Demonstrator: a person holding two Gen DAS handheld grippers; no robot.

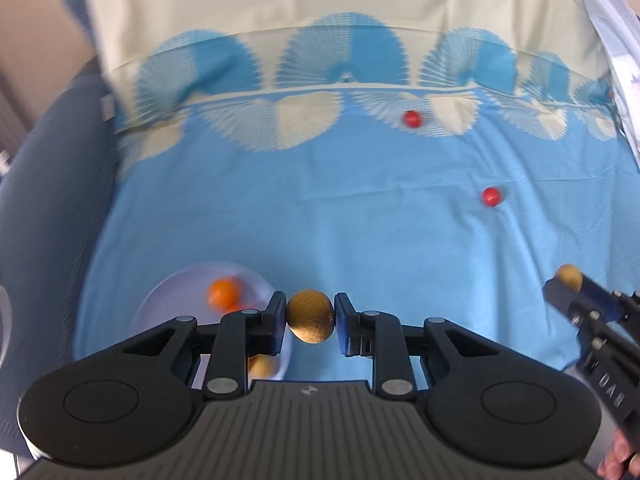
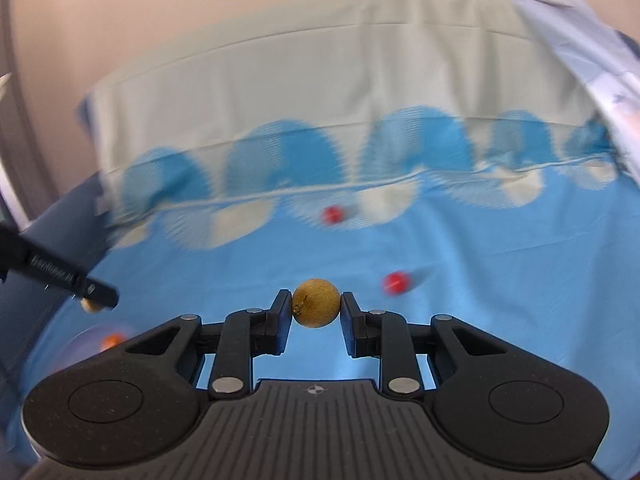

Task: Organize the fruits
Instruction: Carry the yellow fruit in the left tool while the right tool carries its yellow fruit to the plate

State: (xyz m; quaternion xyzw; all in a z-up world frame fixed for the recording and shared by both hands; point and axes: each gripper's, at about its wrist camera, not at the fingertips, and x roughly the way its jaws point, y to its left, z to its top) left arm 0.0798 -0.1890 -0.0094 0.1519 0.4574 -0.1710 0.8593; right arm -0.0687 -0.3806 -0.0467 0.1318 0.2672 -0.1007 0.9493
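Note:
My left gripper (image 1: 310,320) is shut on a round brown fruit (image 1: 310,316), held in the air just right of a pale bowl (image 1: 172,300). In the bowl lie an orange fruit (image 1: 224,293) and a yellowish one (image 1: 262,367), partly hidden by my fingers. My right gripper (image 2: 316,306) is shut on a second brown fruit (image 2: 316,302) above the blue cloth (image 2: 480,300). In the left wrist view that right gripper (image 1: 566,284) shows at the right edge with its fruit (image 1: 570,276). Two small red fruits (image 1: 412,119) (image 1: 491,197) lie on the cloth.
The blue cloth (image 1: 320,200) has a cream band with blue fan shapes at its far side. A dark blue padded edge (image 1: 52,200) runs along the left. White fabric (image 1: 612,32) hangs at the far right. In the right wrist view, the left gripper (image 2: 86,292) and bowl (image 2: 86,342) show at the left.

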